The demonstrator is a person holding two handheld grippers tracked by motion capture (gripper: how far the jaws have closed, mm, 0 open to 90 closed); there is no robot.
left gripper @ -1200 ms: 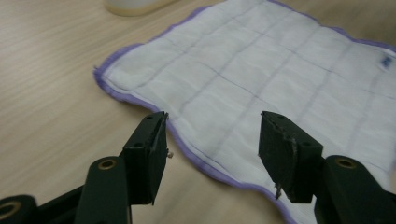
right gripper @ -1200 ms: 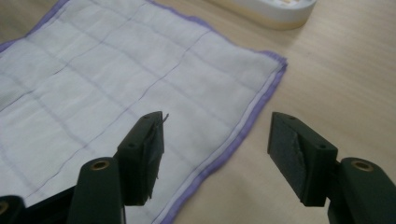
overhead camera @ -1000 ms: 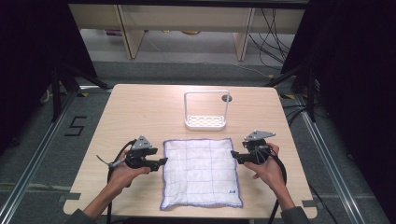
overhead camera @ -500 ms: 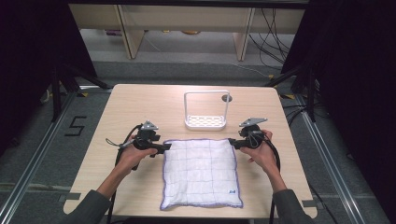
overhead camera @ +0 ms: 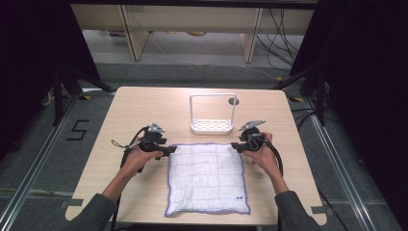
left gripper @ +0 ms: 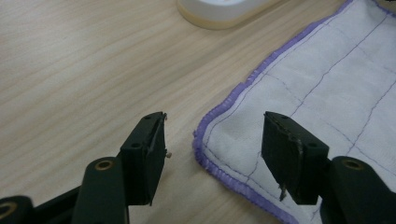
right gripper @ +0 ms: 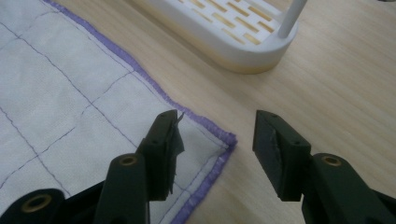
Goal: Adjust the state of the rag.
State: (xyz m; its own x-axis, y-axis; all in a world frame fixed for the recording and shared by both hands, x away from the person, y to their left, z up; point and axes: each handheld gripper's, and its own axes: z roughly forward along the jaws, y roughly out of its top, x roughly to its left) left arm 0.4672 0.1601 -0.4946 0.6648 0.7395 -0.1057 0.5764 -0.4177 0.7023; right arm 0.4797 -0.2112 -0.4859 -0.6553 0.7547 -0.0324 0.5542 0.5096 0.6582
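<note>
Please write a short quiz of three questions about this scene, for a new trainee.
1. True or false: the cloth lies flat on the table.
2. Which corners of the cloth do the left tongs and the right tongs straddle? A) near corners B) far corners C) none
3. What white thing stands just beyond the cloth?

Key
1. True. It is spread out, with its purple edge showing all round.
2. B. Each pair is open with a far corner between its jaws; the pads do not press on it. Both have just been closing.
3. A rack with a tall handle.
</note>
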